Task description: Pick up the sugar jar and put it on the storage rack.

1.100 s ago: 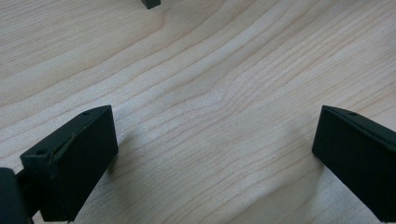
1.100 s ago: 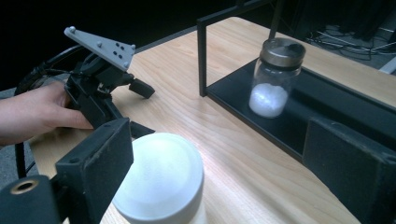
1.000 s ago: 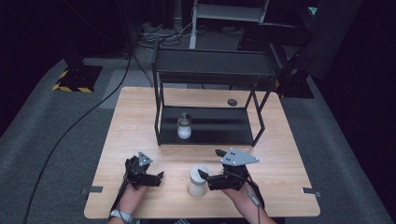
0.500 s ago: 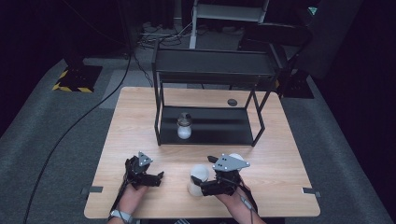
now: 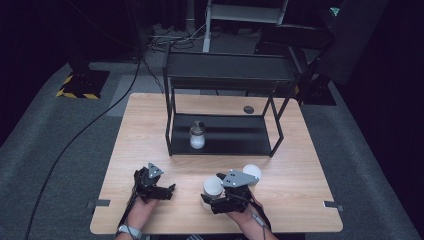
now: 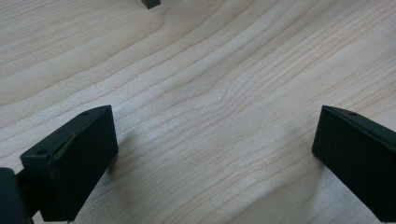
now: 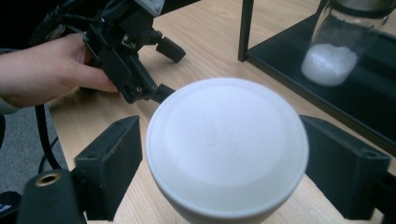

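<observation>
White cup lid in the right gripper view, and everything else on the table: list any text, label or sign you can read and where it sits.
Lid of the white cup: faint raised lettering in two short lines, too blurred to read.
Jar on the shelf's lower level: no label seen.
Floor plate at far left: yellow and black hazard stripes, no words.
No other text is legible.

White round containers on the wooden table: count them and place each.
2. One white round lidded container between the right gripper jaws; another white round container just behind that gripper, partly hidden.
</observation>
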A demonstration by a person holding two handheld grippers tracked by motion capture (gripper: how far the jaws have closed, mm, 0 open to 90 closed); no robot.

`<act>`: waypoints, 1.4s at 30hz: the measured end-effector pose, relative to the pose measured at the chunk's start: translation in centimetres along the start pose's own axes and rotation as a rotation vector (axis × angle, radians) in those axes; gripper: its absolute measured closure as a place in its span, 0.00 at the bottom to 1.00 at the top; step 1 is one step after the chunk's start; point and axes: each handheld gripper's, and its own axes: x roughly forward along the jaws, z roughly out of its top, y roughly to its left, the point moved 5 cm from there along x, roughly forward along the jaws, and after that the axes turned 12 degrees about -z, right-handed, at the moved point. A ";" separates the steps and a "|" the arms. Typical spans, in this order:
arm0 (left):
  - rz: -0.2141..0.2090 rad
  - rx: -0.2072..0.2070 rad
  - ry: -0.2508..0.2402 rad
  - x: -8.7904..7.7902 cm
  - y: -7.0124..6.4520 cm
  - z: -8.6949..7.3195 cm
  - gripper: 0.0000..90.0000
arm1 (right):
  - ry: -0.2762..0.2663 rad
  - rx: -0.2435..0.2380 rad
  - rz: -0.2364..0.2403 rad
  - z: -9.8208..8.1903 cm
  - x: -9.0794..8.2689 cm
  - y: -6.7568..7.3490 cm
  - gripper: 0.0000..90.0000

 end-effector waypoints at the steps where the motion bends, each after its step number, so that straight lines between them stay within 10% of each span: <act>1: 0.000 0.000 0.000 0.0 0.0 0.0 0.00 | 0.004 -0.002 0.001 0.0 0.1 0.0 0.19; 9: 0.001 0.002 0.001 0.0 0.0 0.0 0.00 | 0.020 -0.016 0.010 0.0 0.5 -0.1 0.36; 42: 0.000 0.002 0.002 0.0 0.0 0.0 0.00 | -0.002 -0.050 -0.018 5.9 -2.5 -2.4 0.37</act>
